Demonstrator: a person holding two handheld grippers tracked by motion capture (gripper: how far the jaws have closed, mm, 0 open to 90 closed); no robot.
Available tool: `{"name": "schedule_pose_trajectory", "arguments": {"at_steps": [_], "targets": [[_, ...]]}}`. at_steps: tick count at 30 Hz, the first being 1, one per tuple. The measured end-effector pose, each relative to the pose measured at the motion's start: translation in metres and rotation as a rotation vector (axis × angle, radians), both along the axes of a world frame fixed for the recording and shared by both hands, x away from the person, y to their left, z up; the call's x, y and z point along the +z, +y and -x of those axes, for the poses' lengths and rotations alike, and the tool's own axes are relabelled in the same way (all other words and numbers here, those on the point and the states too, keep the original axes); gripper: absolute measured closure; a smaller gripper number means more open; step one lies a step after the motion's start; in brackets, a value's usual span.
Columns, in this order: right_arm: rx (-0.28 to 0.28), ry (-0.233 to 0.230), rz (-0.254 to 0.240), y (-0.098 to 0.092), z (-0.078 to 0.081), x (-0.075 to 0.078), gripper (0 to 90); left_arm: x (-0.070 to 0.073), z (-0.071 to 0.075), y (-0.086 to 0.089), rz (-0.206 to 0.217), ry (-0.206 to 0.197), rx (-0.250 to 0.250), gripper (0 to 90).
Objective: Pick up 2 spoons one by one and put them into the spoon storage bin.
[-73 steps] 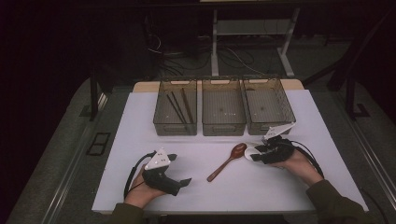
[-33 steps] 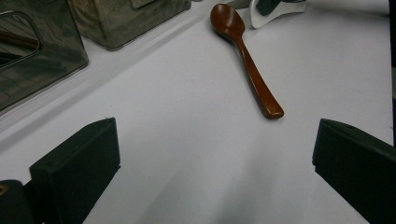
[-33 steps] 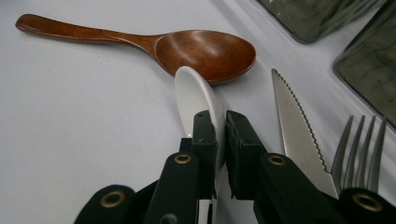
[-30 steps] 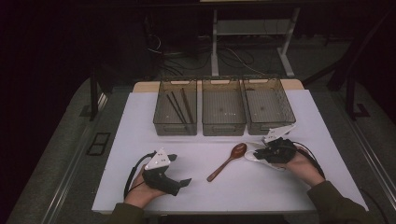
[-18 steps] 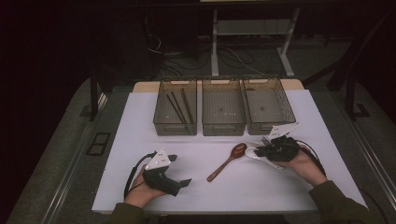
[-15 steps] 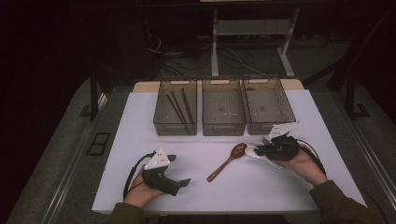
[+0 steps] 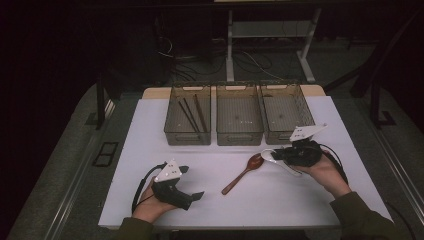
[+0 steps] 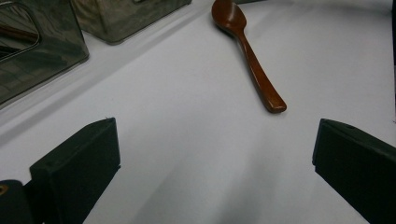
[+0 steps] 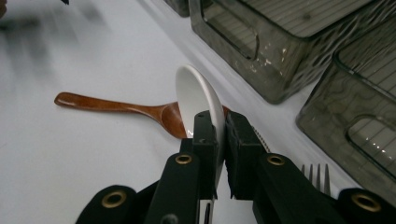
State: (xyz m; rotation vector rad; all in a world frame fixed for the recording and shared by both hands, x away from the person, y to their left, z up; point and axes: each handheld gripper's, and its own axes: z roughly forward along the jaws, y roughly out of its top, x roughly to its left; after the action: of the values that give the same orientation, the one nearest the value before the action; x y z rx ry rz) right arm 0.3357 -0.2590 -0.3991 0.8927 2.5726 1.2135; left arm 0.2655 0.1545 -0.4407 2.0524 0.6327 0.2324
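Observation:
My right gripper point(image 7: 278, 156) is shut on a white spoon point(image 7: 270, 155), held a little above the white table just right of a brown wooden spoon point(image 7: 243, 172). In the right gripper view the jaws point(image 9: 219, 127) pinch the white spoon point(image 9: 198, 100) on edge, its bowl pointing away, with the wooden spoon point(image 9: 121, 108) lying beyond it. My left gripper point(image 7: 193, 198) rests near the front left of the table, open and holding nothing. Its view has the wide-apart jaws point(image 8: 215, 163) over bare table, the wooden spoon point(image 8: 250, 60) ahead of them.
Three clear bins stand in a row at the back: the left bin point(image 7: 187, 138) holds dark chopsticks point(image 7: 192, 114), then the middle bin point(image 7: 239, 138) and the right bin point(image 7: 278, 136). A metal fork point(image 9: 314, 175) lies on the table under my right gripper.
My right gripper has risen and drifted slightly right with the white spoon in its jaws. The left gripper and the wooden spoon have stayed put.

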Motion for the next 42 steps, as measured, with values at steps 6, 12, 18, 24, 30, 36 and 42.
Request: {"name": "schedule_pose_trajectory", "arguments": {"at_steps": [6, 12, 18, 24, 30, 36, 42], "targets": [[-0.007, -0.015, -0.016, 0.002, -0.002, 0.006, 82.9, 0.001, 0.001, -0.002, -0.003, -0.001, -0.005, 0.0], [-0.013, -0.026, -0.026, 0.006, -0.006, 0.011, 82.9, 0.001, 0.0, -0.002, -0.004, 0.0, -0.008, 0.0], [-0.016, -0.04, -0.045, 0.011, -0.014, 0.017, 82.9, 0.001, 0.001, -0.002, 0.0, 0.001, -0.005, 0.0], [-0.022, -0.06, -0.065, 0.016, -0.023, 0.025, 82.9, 0.001, 0.001, -0.002, 0.0, 0.002, -0.005, 0.0], [-0.028, -0.076, -0.083, 0.021, -0.034, 0.034, 83.0, 0.0, 0.0, -0.002, -0.004, 0.002, -0.008, 0.0], [-0.031, -0.084, -0.112, 0.03, -0.046, 0.041, 83.0, 0.0, 0.0, -0.002, -0.001, 0.003, -0.004, 0.0], [-0.022, -0.086, -0.101, 0.045, -0.058, 0.049, 83.0, 0.0, 0.0, -0.002, -0.005, 0.003, -0.007, 0.0]]}}
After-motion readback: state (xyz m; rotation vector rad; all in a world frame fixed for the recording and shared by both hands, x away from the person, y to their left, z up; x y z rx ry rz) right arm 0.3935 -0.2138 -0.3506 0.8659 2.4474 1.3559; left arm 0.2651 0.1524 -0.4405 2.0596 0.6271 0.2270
